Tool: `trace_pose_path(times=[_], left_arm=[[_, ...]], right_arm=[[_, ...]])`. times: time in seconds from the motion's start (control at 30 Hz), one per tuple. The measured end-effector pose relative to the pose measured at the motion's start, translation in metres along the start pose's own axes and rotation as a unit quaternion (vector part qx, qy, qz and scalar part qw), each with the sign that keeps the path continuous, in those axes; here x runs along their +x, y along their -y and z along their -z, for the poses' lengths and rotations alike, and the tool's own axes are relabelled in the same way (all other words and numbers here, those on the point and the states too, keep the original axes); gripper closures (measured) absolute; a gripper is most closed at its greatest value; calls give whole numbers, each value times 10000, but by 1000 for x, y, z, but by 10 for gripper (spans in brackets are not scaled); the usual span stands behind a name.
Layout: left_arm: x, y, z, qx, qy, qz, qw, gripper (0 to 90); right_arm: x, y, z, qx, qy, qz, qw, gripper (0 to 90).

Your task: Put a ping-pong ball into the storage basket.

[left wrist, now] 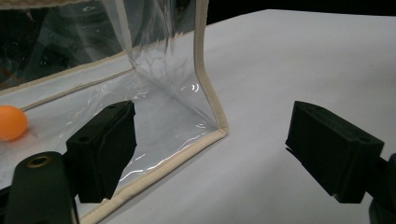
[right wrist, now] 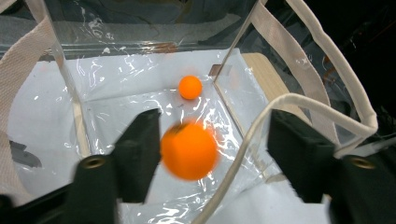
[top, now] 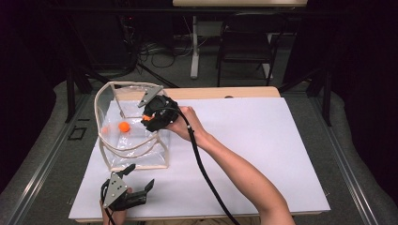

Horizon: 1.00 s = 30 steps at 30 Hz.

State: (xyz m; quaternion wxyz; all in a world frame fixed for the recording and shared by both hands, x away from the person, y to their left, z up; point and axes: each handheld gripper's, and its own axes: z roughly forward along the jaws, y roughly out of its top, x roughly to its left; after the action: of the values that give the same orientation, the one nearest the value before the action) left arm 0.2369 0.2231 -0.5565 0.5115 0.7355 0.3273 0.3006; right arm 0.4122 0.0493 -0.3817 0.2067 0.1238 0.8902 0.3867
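Two orange balls are in play, one clear plastic tote bag and two grippers. The clear tote bag (top: 133, 136), edged and strapped in cream webbing, stands open near the far left corner of the white-covered table (top: 263, 154). One orange ball (right wrist: 190, 87) lies on the bag's floor, toward its left wall in the high view (top: 124, 126). The second orange ball (right wrist: 188, 150) is blurred in the right gripper view and sits in the gap between the two black jaws; it looks close to the left pad, though the blur leaves it unclear whether it touches. The right gripper (top: 151, 118) is held over the bag's open mouth, its jaws released and parted wider than the ball, so neither pad presses on it. One cream handle strap (right wrist: 261, 116) curves across in front of that gripper's right jaw. The left gripper (top: 139, 179) rests at the near left edge of the table, just outside the bag's near wall, its jaws spread wide with nothing between them; from its own view the bag's near corner seam (left wrist: 212, 116) stands between and beyond the pads.
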Motion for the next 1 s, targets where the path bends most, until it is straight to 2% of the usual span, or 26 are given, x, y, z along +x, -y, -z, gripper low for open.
trace_pose_path(times=[0.1,0.2,0.3,0.47,0.73,1.0], left_arm=[[-2,0,-1,30,-42,-41,10000,156],[-3,0,-1,51,-38,-51,10000,157],[-2,-1,-1,37,-23,-130,9999,157],[-1,-1,-6,31,58,-98,9999,157],[-2,-2,-6,25,77,-106,9999,156],[-3,-2,-5,42,59,-102,9999,156]], right_arm=[[-4,2,7,-72,16,-81,9999,162],[-14,8,17,-301,-65,-295,9991,131],[-22,15,22,-331,-172,-431,9984,70],[-31,26,29,-357,-289,-600,9971,8],[-36,43,40,-364,-318,-687,9965,0],[-37,59,42,-341,-360,-780,9957,0]])
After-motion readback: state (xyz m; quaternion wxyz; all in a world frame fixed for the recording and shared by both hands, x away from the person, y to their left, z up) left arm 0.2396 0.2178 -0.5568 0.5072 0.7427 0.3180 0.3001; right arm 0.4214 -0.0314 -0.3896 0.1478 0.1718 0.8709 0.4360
